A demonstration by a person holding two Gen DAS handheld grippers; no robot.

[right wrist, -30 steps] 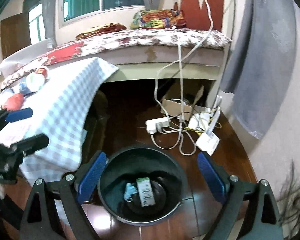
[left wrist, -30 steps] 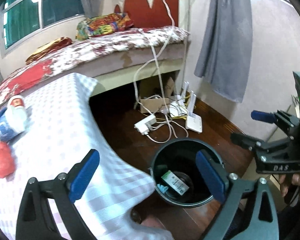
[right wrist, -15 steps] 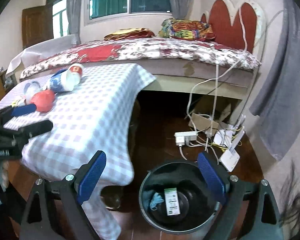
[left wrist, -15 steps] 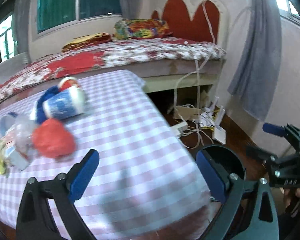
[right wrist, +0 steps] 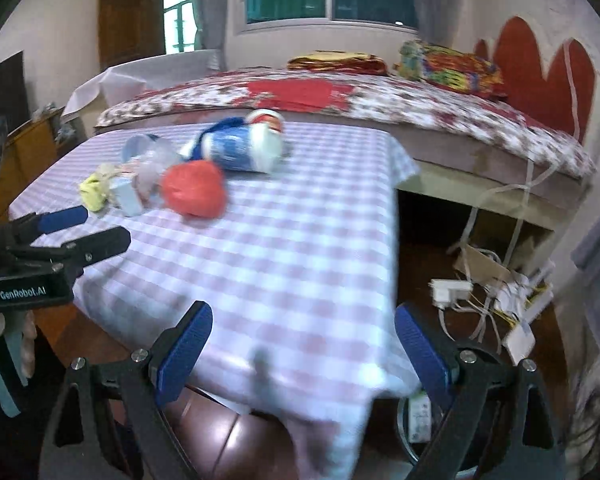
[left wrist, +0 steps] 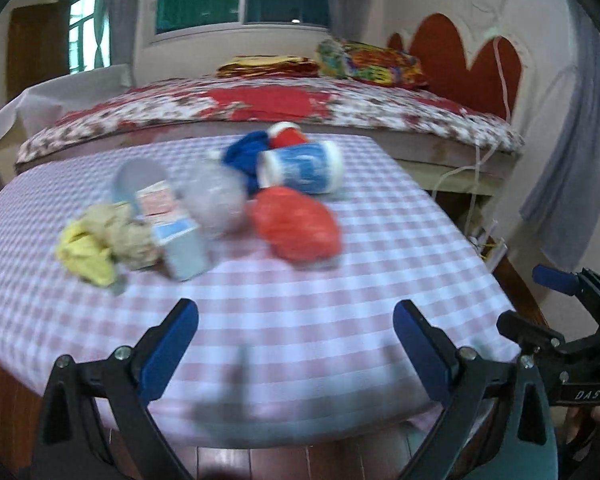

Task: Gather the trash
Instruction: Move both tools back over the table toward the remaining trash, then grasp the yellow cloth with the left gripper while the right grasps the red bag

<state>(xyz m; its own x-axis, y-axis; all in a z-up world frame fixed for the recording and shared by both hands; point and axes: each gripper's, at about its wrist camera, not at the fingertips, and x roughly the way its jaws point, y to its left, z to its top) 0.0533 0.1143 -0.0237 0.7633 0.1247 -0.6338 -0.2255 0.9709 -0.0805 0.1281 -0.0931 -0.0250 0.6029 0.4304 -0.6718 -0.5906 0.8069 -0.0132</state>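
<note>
Left wrist view
Step in hand: the left gripper is facing the heap of trash on the bench, and I judge the person is choosing the next piece to pick up.
Jaws: they are standing wide and are holding nothing.
Nearest piece: the red crumpled bag is lying ahead of the jaws, a little beyond them and about on their middle line, not between them yet.
Other trash: the blue and white cup is lying on its side behind the red bag; a clear plastic ball, a small carton and a yellow wrapper are lying to the left, close together.
How to do it well: I think it is best to be going straight forward and low, so that the red bag is coming between the jaws alone, and to be closing gently because it looks soft.
Blur: the view is smeared, so small details are not sure.

Right wrist view
Jaws: the right gripper is also wide and is carrying nothing.
Position: it is hanging over the near edge of the bench, well apart from the heap.
Trash: the red bag and the cup are lying far ahead and to the left of the jaws.
Bin: the black bin is showing only partly on the floor, under the cloth corner and beside the right jaw.
Other gripper: the left one is appearing at the left edge, nearer to the heap.
</note>
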